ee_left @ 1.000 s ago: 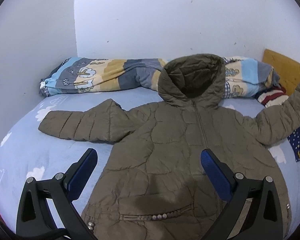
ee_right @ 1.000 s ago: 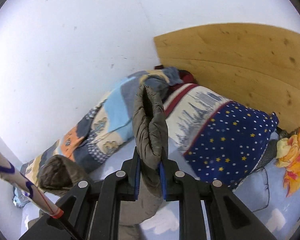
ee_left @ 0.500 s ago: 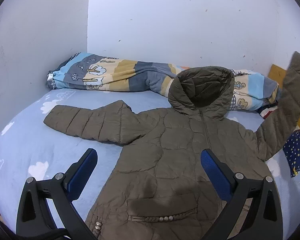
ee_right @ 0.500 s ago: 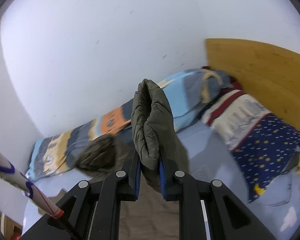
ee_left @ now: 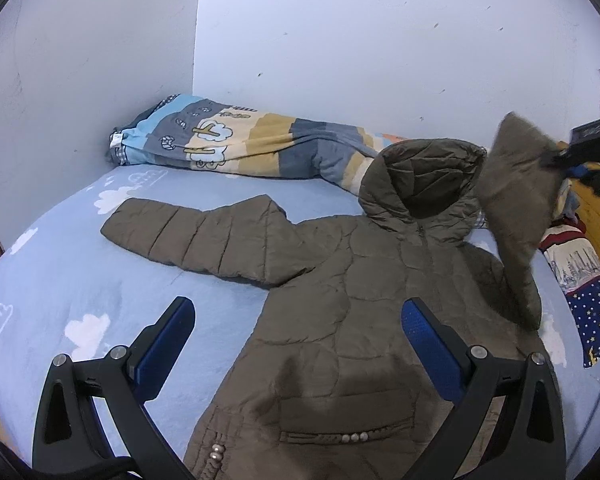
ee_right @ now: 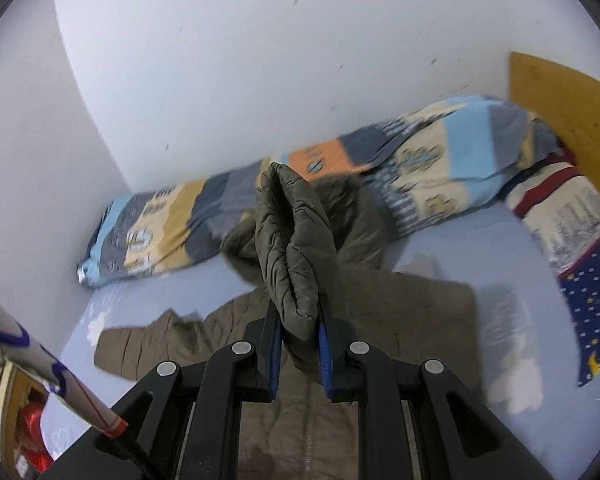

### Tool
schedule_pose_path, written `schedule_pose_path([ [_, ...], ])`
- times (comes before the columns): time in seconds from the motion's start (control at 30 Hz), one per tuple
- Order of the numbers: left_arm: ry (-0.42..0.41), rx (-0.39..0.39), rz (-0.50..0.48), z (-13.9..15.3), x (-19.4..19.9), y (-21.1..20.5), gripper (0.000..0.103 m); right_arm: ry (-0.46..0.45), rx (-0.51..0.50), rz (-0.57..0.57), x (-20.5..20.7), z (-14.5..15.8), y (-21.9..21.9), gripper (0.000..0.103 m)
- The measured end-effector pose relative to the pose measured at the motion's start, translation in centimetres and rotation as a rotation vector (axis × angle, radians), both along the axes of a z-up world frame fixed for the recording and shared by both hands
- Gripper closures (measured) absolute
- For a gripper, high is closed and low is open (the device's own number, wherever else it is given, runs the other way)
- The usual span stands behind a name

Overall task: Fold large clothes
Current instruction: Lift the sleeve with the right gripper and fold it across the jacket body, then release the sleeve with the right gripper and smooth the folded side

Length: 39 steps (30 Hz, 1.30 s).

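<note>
Your right gripper (ee_right: 298, 332) pinches the olive quilted puffer jacket's (ee_left: 340, 320) sleeve cuff (ee_right: 296, 248) — possibly shallowly — at two o'clock above the blue cloud-print bed (ee_left: 60, 280); it could slip out mid-swing. Left gripper (ee_left: 296, 344) gapes empty.

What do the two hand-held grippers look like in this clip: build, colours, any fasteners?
Both match. The left hand-held gripper has black plastic linkage arms with triangular cut-outs, round silver pivot pins and flat blue textured pads. The right hand-held gripper shows the same black links, silver pins and blue pads.
</note>
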<state>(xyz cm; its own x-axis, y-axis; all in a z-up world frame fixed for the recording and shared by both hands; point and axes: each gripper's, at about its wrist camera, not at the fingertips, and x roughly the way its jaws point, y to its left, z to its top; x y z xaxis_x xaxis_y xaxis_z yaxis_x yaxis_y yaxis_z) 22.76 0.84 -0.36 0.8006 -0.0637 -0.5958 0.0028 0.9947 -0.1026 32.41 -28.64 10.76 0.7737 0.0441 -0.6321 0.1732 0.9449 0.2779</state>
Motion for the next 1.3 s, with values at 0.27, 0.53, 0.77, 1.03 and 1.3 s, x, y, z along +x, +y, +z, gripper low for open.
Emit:
schedule_pose_path([
  [0.27, 0.024, 0.007, 0.018, -0.8, 0.8, 0.6, 0.000, 0.122, 0.030, 0.082, 4.2, -9.5, 5.0, 0.086],
  [0.53, 0.055, 0.010, 0.031, -1.5, 1.7, 0.6, 0.000, 0.183, 0.085, 0.159, 6.1, -16.9, 8.1, 0.086],
  [0.77, 0.068, 0.018, 0.042, -2.0, 2.3, 0.5, 0.000, 0.236, 0.104, 0.213, 7.1, -20.8, 10.9, 0.083],
  [1.03, 0.095, 0.009, 0.055, -2.8, 3.3, 1.0, 0.000, 0.170, 0.149, 0.304, 5.7, -19.0, 8.9, 0.045],
  [1.3, 0.120, 0.035, 0.047, -4.0, 4.2, -0.1, 0.000, 0.135, 0.175, 0.088, 3.9, -17.5, -2.6, 0.045],
])
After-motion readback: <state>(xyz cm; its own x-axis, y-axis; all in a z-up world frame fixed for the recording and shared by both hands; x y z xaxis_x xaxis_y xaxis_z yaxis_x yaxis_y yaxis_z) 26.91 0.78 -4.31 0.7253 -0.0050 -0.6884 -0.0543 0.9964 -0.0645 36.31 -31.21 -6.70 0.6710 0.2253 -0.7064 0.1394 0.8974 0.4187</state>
